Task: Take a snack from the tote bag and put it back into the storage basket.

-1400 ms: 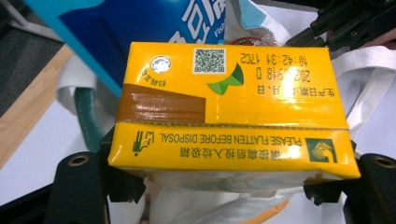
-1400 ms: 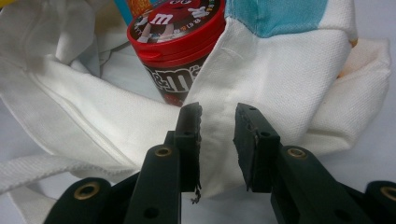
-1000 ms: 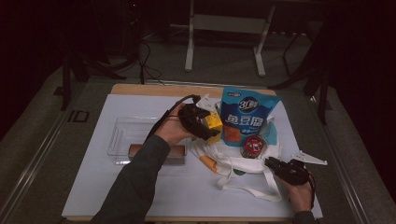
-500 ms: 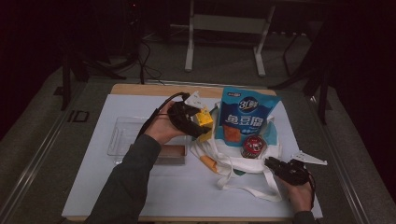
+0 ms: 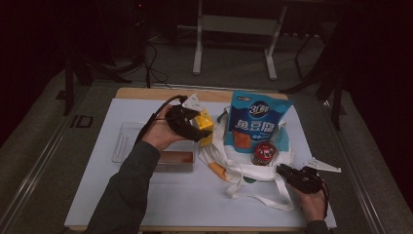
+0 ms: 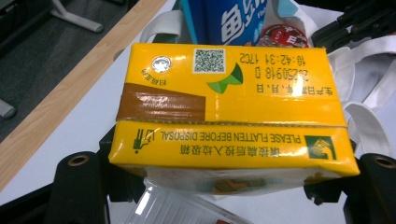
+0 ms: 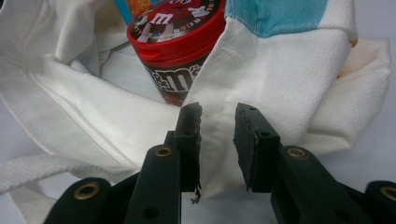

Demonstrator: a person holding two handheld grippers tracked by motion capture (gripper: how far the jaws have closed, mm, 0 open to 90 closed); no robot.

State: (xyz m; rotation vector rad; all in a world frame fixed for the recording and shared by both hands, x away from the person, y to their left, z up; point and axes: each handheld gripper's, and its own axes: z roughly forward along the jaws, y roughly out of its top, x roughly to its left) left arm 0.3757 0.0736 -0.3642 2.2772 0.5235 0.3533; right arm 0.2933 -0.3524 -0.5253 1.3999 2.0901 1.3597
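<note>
My left gripper (image 5: 197, 127) clamps the yellow carton (image 6: 229, 109), held above the mat left of the tote (image 5: 253, 170). My right gripper (image 7: 217, 128) pinches the tote's rim, near right.

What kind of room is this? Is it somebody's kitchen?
Probably not a kitchen. It looks like a workroom or lab set up for recording: a table covered with a plain white sheet, metal stand legs and cables on the dark floor behind it, and groceries like a yellow carton laid out for practice.
</note>
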